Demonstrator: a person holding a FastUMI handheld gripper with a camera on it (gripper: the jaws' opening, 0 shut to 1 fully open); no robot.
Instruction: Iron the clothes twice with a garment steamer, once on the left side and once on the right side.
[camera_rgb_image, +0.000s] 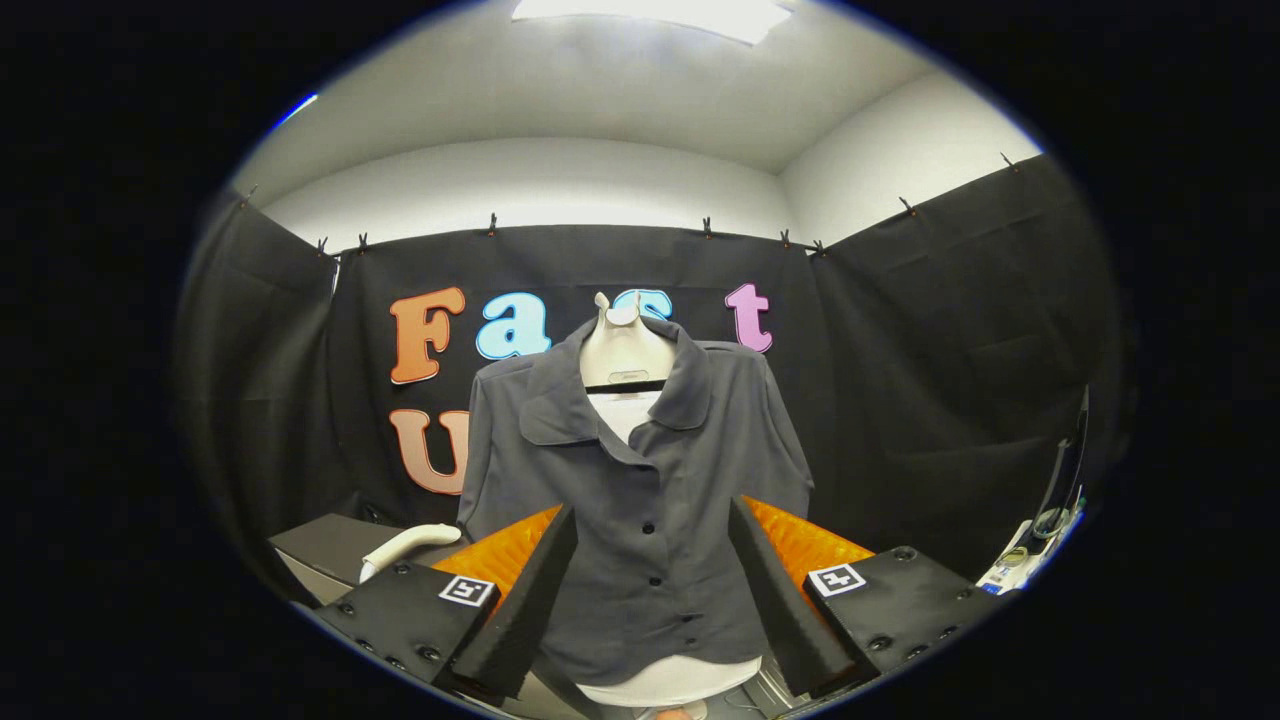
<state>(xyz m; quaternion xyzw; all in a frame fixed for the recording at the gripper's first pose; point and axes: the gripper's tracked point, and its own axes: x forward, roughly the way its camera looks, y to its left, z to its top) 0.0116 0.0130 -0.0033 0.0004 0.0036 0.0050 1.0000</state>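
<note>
The gripper (652, 585) has its jaws wide, holding nothing; left of them lies the white curved steamer handle (408, 546); beyond hangs the dark grey buttoned shirt (640, 500) on a white mannequin (625, 350); a careless reach could push the handle away.

Light comes from a ceiling panel (655, 14) overhead, blown out to plain white, and it spreads evenly over the pale upper walls (520, 185), while the black cloth (960, 330) below soaks it up and reads dim with faint folds. The grey shirt (640, 500) on its pale form is sharp and softly lit, with mild shadow under the collar and between the spread, empty fingers (785, 590), whose near faces are dark. Fisheye bending curves the wall tops and cloth edge strongly toward the rim, where detail smears and a thin blue fringe shows.
</note>
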